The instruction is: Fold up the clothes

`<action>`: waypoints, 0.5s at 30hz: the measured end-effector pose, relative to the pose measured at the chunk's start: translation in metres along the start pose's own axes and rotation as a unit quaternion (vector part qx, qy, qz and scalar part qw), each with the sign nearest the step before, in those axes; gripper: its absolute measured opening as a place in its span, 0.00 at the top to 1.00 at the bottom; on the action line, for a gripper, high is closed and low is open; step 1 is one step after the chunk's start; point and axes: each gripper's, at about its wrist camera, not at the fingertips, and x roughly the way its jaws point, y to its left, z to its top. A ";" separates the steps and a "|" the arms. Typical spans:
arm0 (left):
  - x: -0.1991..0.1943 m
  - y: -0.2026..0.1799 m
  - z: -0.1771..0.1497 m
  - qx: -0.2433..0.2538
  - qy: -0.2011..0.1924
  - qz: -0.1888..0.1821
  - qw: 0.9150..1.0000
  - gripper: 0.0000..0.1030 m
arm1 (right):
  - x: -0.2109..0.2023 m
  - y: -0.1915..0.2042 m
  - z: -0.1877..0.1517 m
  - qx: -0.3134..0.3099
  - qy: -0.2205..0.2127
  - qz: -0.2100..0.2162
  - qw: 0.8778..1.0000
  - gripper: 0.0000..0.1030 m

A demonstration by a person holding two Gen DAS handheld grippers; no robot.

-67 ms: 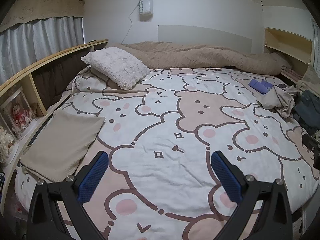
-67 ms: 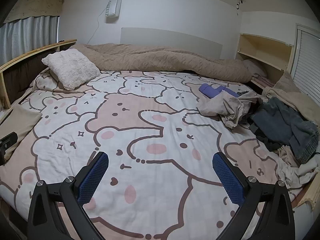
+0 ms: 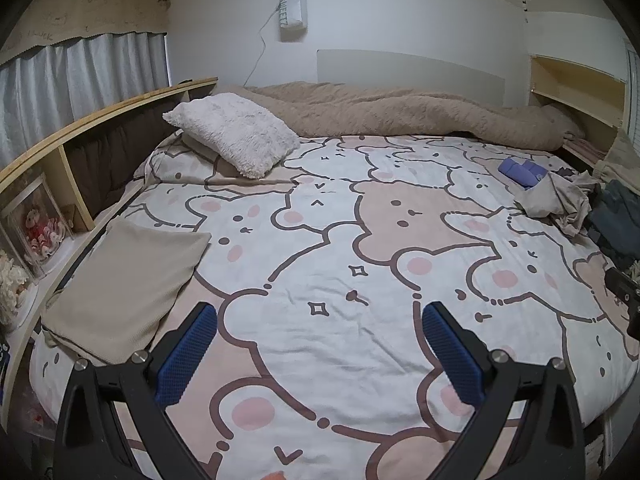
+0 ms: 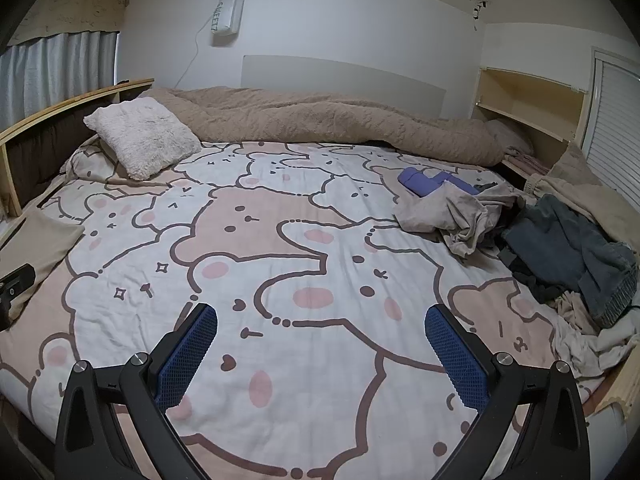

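Above a bed with a cartoon-bear sheet, the left gripper and the right gripper hang with their blue-padded jaws spread wide and nothing between them. Nothing has visibly shifted since the frame a moment before: both claws, the bedding and the clothes sit as they did.

At the left edge of the bed lies a folded beige garment, flat, its long axis running from the near left corner toward the far headboard side. On the right side, well apart from it, a pile of unfolded clothes lies heaped: a crumpled beige piece nearest the middle, dark blue-grey clothing beside it, and pale fabric trailing toward the near right edge. The pile has no clear direction, and how many garments it holds cannot be told. In the left wrist view it is cut off at the right border.

A purple object, partly covered by the crumpled piece, is hard to identify. A white fluffy pillow and a rumpled tan blanket lie at the far end.
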 end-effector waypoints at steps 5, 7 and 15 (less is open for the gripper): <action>0.000 0.000 0.000 -0.001 0.001 -0.001 1.000 0.00 | 0.002 -0.003 -0.002 0.001 0.002 0.001 1.000 0.00; -0.001 0.000 0.000 -0.002 0.002 -0.001 1.000 0.00 | 0.003 -0.002 -0.002 0.000 -0.003 -0.003 1.000 0.00; 0.002 0.001 0.000 -0.004 0.006 0.005 1.000 0.00 | 0.004 0.001 0.000 0.009 -0.001 0.000 1.000 0.00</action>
